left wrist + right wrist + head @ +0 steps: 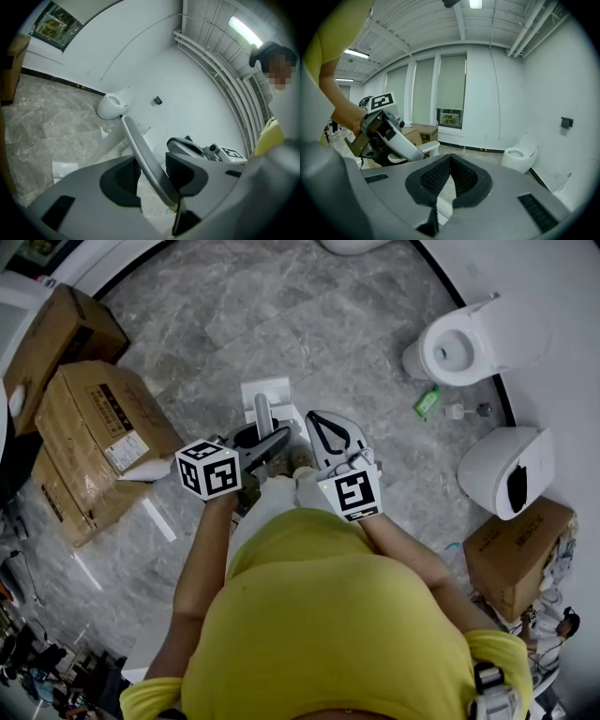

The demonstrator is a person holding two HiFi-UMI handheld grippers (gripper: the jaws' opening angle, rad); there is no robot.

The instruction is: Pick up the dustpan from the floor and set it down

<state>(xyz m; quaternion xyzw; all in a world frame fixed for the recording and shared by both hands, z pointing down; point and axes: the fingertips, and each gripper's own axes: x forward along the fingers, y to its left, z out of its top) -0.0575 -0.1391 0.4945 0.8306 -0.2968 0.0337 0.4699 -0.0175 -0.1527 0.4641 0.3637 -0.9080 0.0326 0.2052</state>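
**A:** What are the two grippers doing?

**B:** The left gripper (154, 169) is clamped at a medium spread on the dustpan (139, 149). Its two pads press on either side of the grey handle. The right gripper (450, 160) has its jaws brought together tip to tip, with nothing between them.

**A:** So where is the dustpan?

**B:** At the centre of the head view, held in the left gripper. In the left gripper view one rounded handle end rises toward the upper left, past the pads. The other end runs down behind the gripper body, so the pan itself is hidden there. One white flat piece (269, 390) lies on the floor (281, 315) just above the handle tip in the frame. I cannot tell whether it belongs to the dustpan.

**A:** And further out?

**B:** There are two cubes, the left marker cube (208, 468) and the right marker cube (350, 491), near each other at mid-frame. One person (347, 615) in a yellow shirt fills the bottom. On the grey marbled floor one toilet (459, 343) with an open bowl stands at the upper right. One green bottle (427, 401) lies just below it, and one more white fixture (506, 470) stands at the right edge. As for the cardboard boxes (103, 413), I count three along the left edge and one at the lower right, four in all.
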